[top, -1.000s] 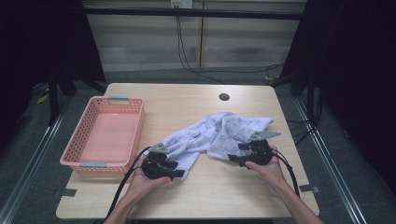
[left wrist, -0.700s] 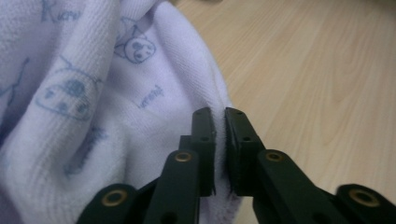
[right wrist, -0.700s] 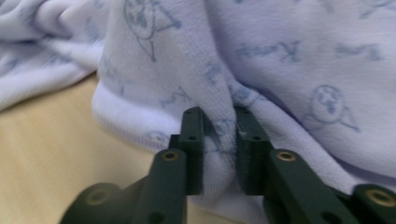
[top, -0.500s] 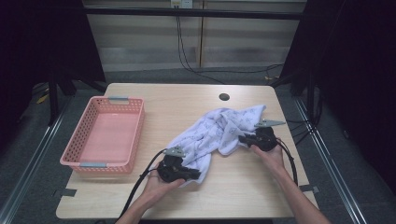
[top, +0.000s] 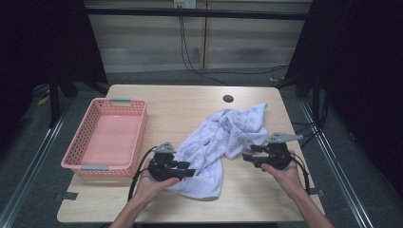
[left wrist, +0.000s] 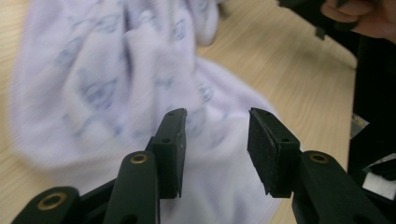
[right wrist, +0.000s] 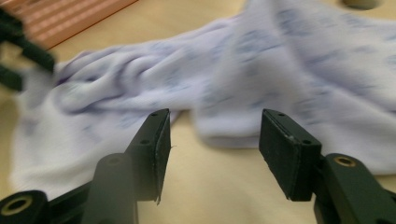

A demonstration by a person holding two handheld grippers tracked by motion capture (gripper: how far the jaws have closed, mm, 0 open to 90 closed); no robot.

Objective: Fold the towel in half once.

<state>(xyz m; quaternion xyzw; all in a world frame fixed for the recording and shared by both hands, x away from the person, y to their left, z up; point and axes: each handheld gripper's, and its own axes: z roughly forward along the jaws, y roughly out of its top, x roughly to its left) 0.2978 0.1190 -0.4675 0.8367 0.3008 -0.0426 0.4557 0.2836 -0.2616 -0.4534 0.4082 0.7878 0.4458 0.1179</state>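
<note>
A white cloth (top: 223,140) with a blue print lies crumpled in a long heap across the middle of the wooden table (top: 190,102). My left gripper (top: 189,170) sits at the cloth's near left edge and points right. Its jaws have just been opening and now stand open over the cloth (left wrist: 116,84), gripping nothing. My right gripper (top: 247,156) is at the cloth's right side and points left. Its jaws have also just been opening and are open, with bare table between them and the cloth's edge (right wrist: 280,79) just beyond. Left gripper (left wrist: 215,126), right gripper (right wrist: 212,126).
An empty pink basket (top: 85,156) stands at the table's left side. A small dark hole (top: 228,99) sits in the tabletop near the far edge. The near edge of the table runs just below both hands.
Both grippers closed on the cloth and bunched it inward, then let go. Now the jaws are open and both hands have drawn slightly back from the heap.
</note>
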